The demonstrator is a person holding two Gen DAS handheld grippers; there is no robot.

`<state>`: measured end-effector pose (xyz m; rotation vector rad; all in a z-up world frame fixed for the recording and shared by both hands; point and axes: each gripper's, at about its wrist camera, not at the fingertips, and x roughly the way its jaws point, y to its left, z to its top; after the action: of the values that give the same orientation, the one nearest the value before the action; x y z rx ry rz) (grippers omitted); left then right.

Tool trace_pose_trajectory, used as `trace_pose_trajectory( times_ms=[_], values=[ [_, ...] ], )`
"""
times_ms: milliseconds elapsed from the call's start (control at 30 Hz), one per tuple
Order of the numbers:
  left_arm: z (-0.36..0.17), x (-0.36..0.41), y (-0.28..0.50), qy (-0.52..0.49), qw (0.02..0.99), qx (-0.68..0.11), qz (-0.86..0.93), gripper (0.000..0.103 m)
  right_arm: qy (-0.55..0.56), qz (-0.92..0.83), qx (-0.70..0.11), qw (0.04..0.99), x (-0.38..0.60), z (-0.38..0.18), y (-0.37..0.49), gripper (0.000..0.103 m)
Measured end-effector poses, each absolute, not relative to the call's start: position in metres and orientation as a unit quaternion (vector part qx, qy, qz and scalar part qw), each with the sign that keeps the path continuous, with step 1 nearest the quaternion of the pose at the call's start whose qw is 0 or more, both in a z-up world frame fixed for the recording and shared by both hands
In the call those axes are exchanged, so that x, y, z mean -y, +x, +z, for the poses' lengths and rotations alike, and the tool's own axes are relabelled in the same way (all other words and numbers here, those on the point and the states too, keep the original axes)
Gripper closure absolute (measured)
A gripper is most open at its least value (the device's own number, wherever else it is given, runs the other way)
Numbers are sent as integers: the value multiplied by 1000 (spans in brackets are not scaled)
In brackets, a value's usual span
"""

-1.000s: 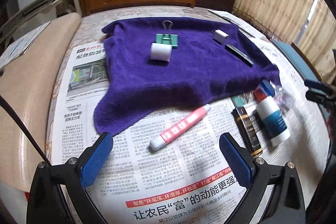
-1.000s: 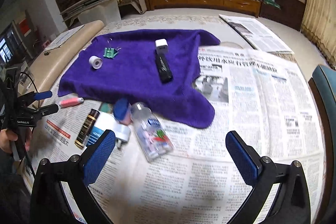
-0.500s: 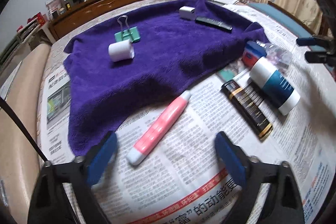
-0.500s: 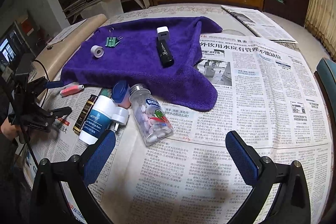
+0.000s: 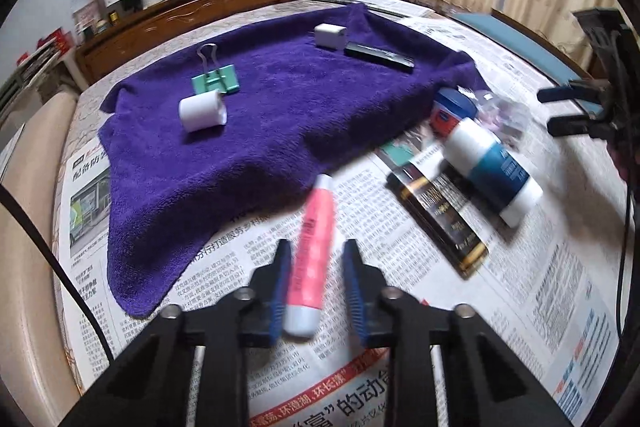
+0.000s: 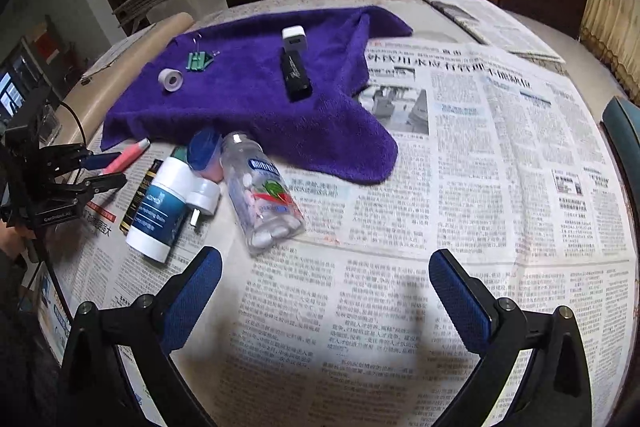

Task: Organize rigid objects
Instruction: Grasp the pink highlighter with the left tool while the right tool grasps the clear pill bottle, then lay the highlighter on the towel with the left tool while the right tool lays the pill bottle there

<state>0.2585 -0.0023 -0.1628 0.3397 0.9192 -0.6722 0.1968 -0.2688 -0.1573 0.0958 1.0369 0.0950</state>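
Note:
A pink tube (image 5: pixel 313 251) with a white cap lies on the newspaper between the pads of my left gripper (image 5: pixel 316 269), which is closed down around it; it also shows in the right wrist view (image 6: pixel 127 155). A purple towel (image 5: pixel 280 115) holds a white tape roll (image 5: pixel 202 113), a green binder clip (image 5: pixel 216 81), a white charger (image 5: pixel 330 35) and a black bar (image 5: pixel 380 57). My right gripper (image 6: pixel 324 291) is open and empty above bare newspaper. The left gripper (image 6: pixel 96 173) appears at the left of the right wrist view.
Beside the towel lie a white-and-blue bottle (image 5: pixel 490 167), a black-and-gold box (image 5: pixel 438 223), a blue-capped jar (image 5: pixel 452 109) and a clear pill bottle (image 6: pixel 260 191). A small white plug (image 6: pixel 202 197) lies by the bottle. A beige bolster (image 5: pixel 24 227) runs along the left edge.
My left gripper has moved forward and closed in from wide open around the pink tube. My right gripper has stayed open and drifted slightly closer to the bottles.

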Motion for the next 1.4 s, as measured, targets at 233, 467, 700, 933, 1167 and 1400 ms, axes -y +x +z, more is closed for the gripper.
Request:
trace_pose_trajectory(
  times_ms=[233,467,700,933,1167,1400],
  values=[
    [-163,1,256,155,837,-430,-302,86,6,68,-508,858,249,-173,218,6],
    [-163,-2,256,143,835,-437,-303,86,-63,97,-503,857,225,-184,234,19],
    [-163,-3,255,142,835,-437,-302,86,-77,131,-482,863,222,-183,237,34],
    [-163,-5,254,137,838,-437,-298,86,-86,137,-476,864,210,-180,237,61],
    [-154,-12,255,116,845,-430,-297,86,-72,138,-478,864,213,-177,230,61],
    [-144,-14,252,112,850,-423,-293,87,-41,140,-472,869,228,-166,217,61]
  ],
)
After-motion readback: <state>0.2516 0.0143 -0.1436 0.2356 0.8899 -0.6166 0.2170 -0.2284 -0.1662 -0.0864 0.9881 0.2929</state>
